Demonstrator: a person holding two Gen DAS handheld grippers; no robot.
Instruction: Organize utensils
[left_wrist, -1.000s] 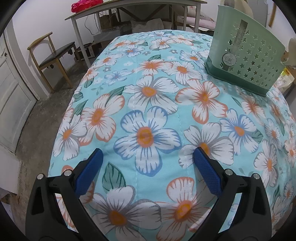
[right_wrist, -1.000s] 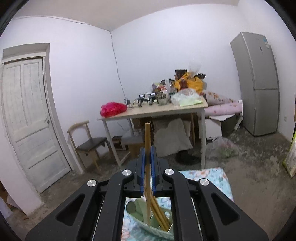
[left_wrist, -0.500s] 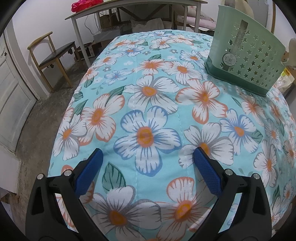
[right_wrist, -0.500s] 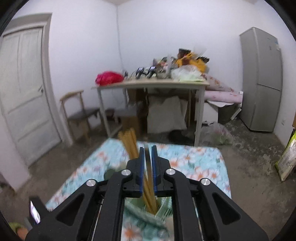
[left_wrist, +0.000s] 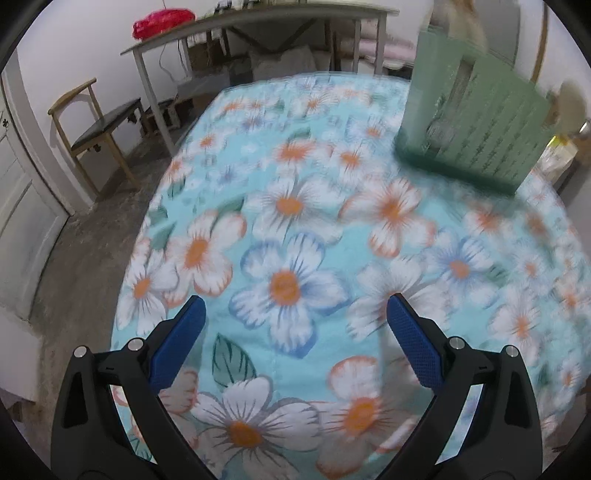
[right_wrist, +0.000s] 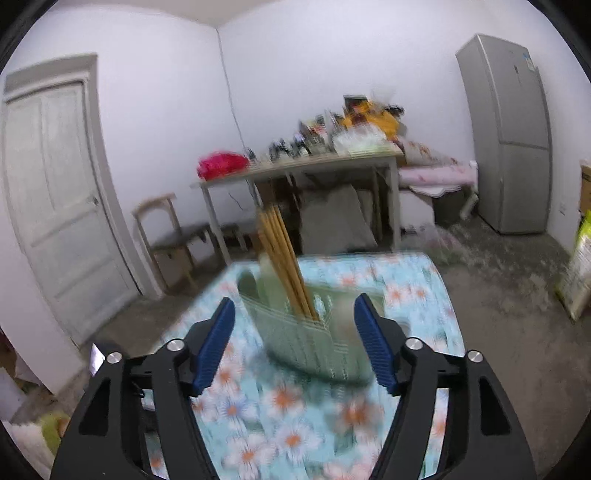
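A bundle of tan wooden chopsticks (right_wrist: 284, 266) leans leftward in a pale green perforated holder (right_wrist: 314, 332) standing on the floral-clothed bench (left_wrist: 288, 236). The right gripper (right_wrist: 295, 339) has just been opening, its blue fingers (right_wrist: 216, 343) apart and empty; the left gripper (left_wrist: 291, 339) also stands spread and empty.

A plain room in a home, with white walls, a bare concrete floor (right_wrist: 509, 295), a panelled door (right_wrist: 59, 206), a tall grey fridge (right_wrist: 506, 136), a wooden chair (right_wrist: 166, 236), a cluttered side table (right_wrist: 303, 166) and a surface under a flowered cloth (left_wrist: 295, 258).
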